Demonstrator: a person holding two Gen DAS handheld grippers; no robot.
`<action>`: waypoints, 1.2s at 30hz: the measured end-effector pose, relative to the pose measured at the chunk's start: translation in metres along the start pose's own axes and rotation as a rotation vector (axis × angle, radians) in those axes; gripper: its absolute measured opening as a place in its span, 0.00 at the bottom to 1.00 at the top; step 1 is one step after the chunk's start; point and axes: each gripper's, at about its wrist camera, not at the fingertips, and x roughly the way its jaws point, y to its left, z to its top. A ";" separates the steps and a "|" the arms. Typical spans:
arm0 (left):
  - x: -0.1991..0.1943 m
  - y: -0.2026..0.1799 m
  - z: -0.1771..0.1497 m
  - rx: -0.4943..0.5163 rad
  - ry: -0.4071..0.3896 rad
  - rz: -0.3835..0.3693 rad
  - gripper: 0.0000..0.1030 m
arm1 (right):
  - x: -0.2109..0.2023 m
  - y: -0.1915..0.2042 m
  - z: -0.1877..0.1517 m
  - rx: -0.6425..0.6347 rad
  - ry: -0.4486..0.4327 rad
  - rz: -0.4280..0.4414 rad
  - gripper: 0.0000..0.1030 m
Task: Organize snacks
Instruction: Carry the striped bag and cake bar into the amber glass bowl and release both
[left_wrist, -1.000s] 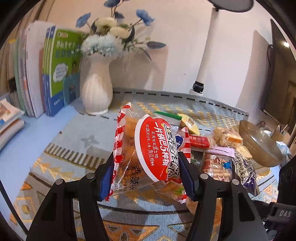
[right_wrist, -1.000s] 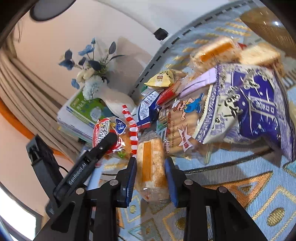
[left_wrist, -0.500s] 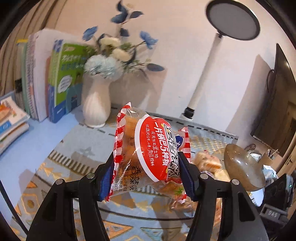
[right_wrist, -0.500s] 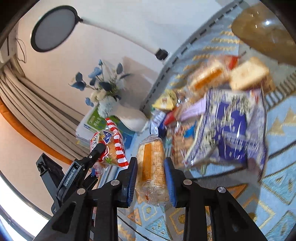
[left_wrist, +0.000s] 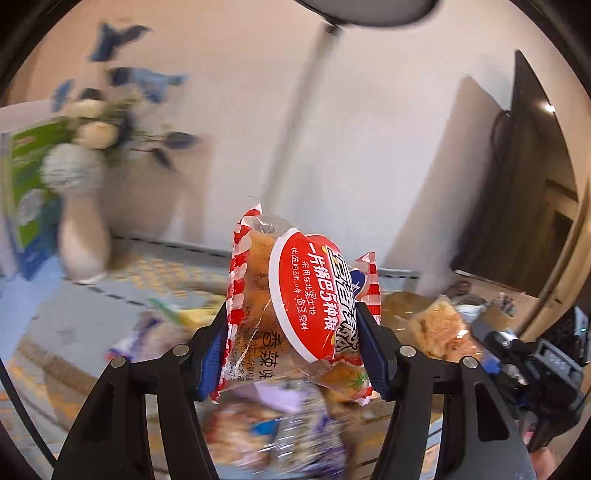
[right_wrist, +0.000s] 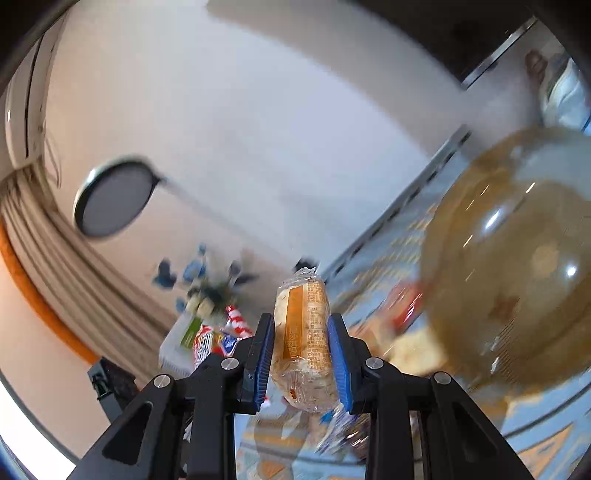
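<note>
Left wrist view, bottom centre: left gripper (left_wrist: 291, 350), black with blue pads, clamped on a clear plastic snack bag with a red oval label and red-and-white striped edges (left_wrist: 299, 306), held upright off the table at frame centre. Just beneath, blurred: a heap of loose snack packets (left_wrist: 280, 428) on a light blue tablecloth with orange geometric patterns (left_wrist: 74, 325). Lower right: a crumbly golden pastry in clear wrap (left_wrist: 443, 328). Further back, left: a white ribbed vase with blue and white flowers (left_wrist: 83, 236), green-covered books (left_wrist: 31, 184) at the edge. Behind, a white wall and the white pole of a lamp (left_wrist: 295, 125).

Right wrist view, bottom centre: right gripper (right_wrist: 301, 354), same build, closed tight on a clear-wrapped pale cake roll with an orange label strip (right_wrist: 303, 339), standing on end between the pads, clear of the table. Right half: a round amber translucent bowl (right_wrist: 509, 266), blurred, on the cloth. Lower left: the red-labelled bag again, small. Beyond, beige curtains (right_wrist: 74, 266) and a round dark lamp head (right_wrist: 114, 203) against the wall.
</note>
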 end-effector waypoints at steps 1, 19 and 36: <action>0.010 -0.013 0.001 0.007 0.011 -0.032 0.58 | -0.004 -0.007 0.006 0.003 -0.007 -0.009 0.28; 0.116 -0.132 -0.027 0.136 0.248 -0.109 0.96 | -0.055 -0.090 0.062 0.072 -0.161 -0.269 0.93; 0.070 -0.076 -0.006 0.157 0.203 0.062 0.97 | -0.036 -0.025 0.033 -0.085 -0.038 -0.380 0.94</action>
